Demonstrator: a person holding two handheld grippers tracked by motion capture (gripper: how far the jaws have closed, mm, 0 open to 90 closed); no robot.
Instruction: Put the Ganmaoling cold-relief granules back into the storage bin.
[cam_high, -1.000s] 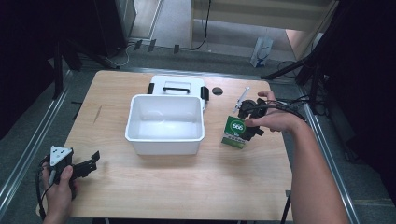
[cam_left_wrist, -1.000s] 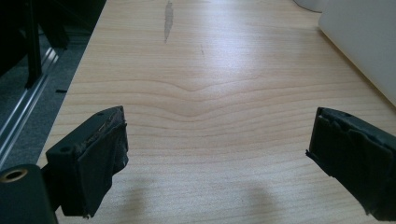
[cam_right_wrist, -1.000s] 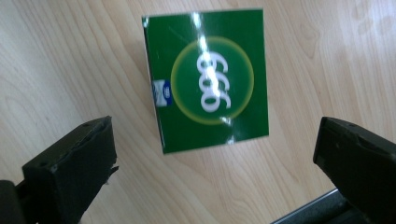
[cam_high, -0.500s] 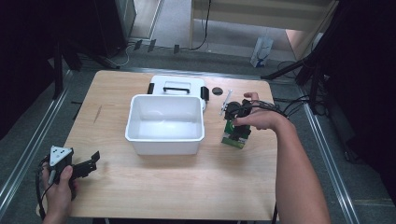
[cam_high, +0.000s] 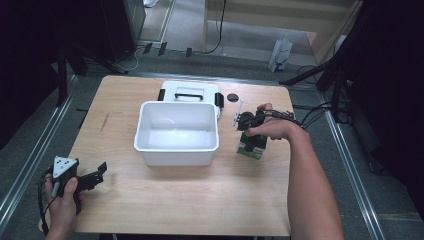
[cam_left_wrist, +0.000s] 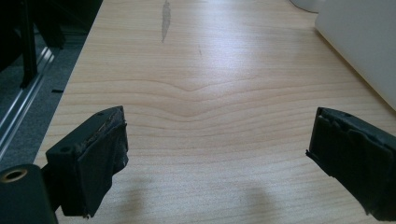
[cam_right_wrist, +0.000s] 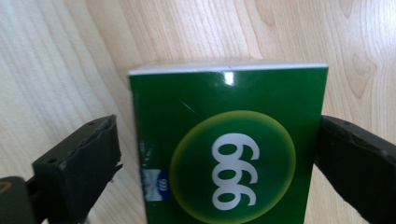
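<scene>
The right gripper (cam_right_wrist: 217, 154) straddles the green box (cam_right_wrist: 229, 144), its jaws just closing in: the right jaw meets the box's edge, the left jaw stands just clear, so nothing is clamped. The box lies on the wooden table (cam_high: 200, 200), right of the white tub (cam_high: 177, 132). The left gripper (cam_left_wrist: 215, 158) hangs released near the table's front left corner.

On the table (cam_high: 165, 210): tub (cam_high: 177, 132) at the middle, lid (cam_high: 189, 92) just behind and touching it, small disc (cam_high: 232, 97) right of the lid. Box (cam_high: 251, 146) right of the tub, apart from it, between the jaws of the right hand-held gripper (cam_high: 250, 132). Left hand-held gripper (cam_high: 100, 172) at the near left corner, well apart from the tub.
</scene>
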